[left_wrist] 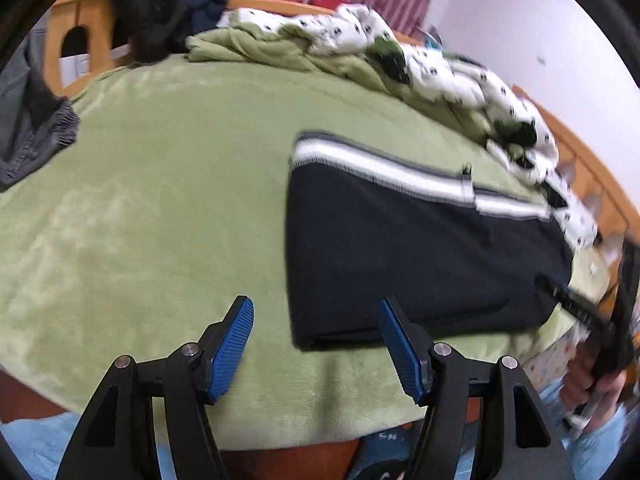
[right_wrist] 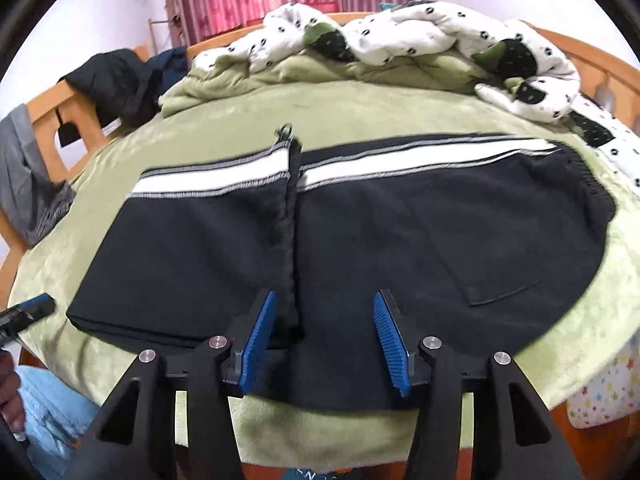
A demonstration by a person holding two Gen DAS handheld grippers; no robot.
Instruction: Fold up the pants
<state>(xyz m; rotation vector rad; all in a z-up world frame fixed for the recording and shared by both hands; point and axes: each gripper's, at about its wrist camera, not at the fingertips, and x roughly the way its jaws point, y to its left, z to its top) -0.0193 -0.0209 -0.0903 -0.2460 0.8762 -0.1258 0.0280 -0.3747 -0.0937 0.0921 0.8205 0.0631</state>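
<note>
My left claw [left_wrist: 316, 320] hangs over the green blanket [left_wrist: 160, 200] with its blue pads [left_wrist: 236, 344] spread apart and nothing between them; the near left corner of the pants [left_wrist: 420, 256] lies just past its right pad. My right claw [right_wrist: 324, 320] is released too, its pads [right_wrist: 390, 340] standing apart above the dark cloth without pressing on it. The pants [right_wrist: 360, 248] lie flat across the blanket [right_wrist: 340, 108], black with a white stripe [right_wrist: 224, 178] running along the far edge, and a fold line runs down the middle where one part overlaps the other. A small pocket seam [right_wrist: 506, 298] shows on the right half. Behind them a rumpled white spotted quilt [right_wrist: 400, 36] is heaped against the wooden bed frame [right_wrist: 592, 56], with dark clothes [right_wrist: 116, 76] draped over the frame on the left.
</note>
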